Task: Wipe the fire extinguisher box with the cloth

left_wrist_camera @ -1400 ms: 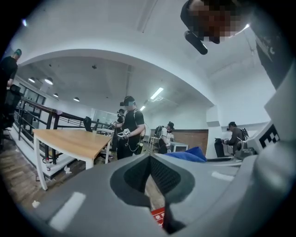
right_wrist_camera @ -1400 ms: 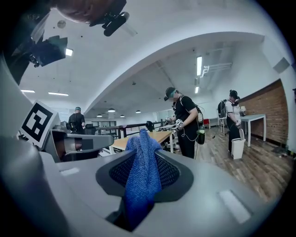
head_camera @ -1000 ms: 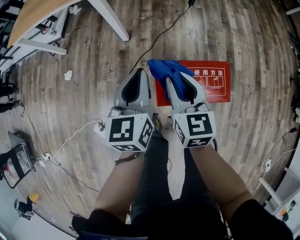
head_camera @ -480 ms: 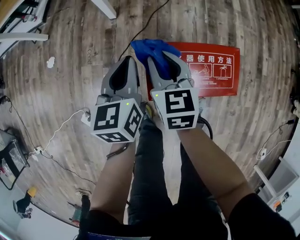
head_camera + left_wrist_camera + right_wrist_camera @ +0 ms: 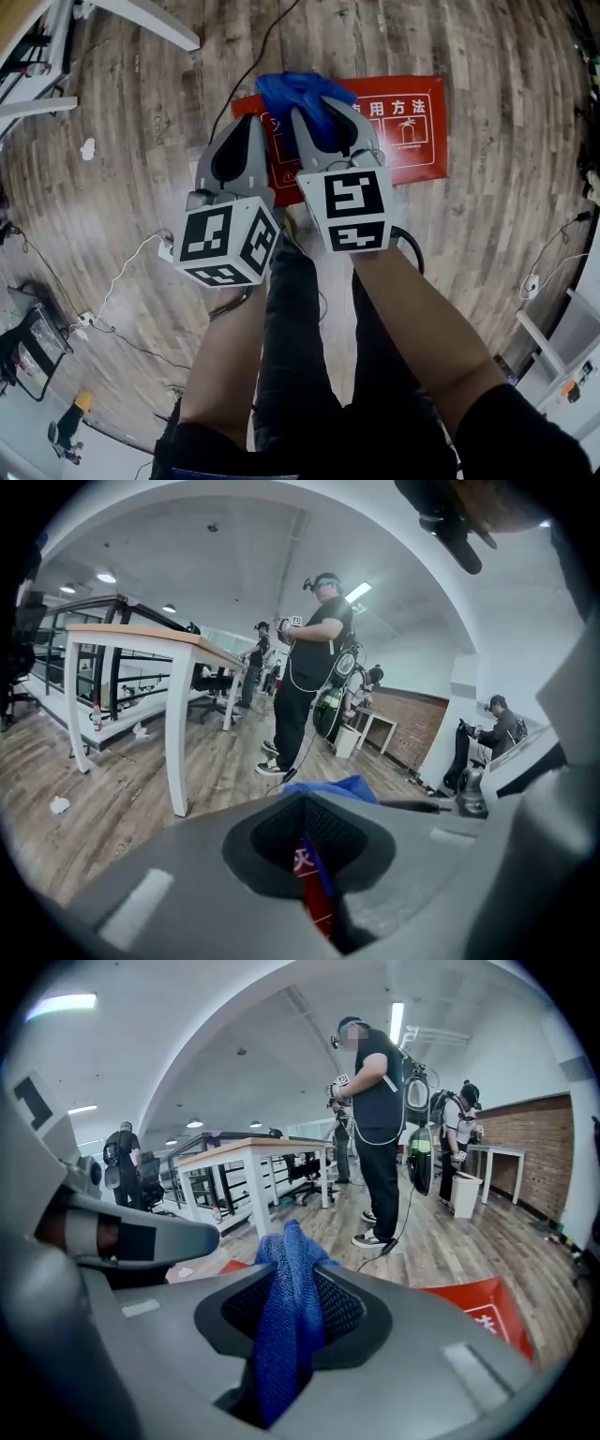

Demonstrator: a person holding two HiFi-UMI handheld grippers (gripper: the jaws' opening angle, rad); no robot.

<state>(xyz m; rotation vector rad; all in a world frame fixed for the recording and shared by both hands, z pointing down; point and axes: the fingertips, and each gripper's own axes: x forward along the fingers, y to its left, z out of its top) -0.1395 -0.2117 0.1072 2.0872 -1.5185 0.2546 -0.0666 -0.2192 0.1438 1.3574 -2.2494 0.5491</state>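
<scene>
Reaching down side by side, right tongs (image 5: 323, 108) clamp the cloth (image 5: 286, 89) over the box (image 5: 412, 141); left tongs (image 5: 246, 122) closed, empty.

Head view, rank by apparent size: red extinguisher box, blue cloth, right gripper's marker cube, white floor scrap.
1. fire extinguisher box
2-3. marker cube, cloth: alike; cube is nearer, cloth partly hidden
4. white scrap
</scene>
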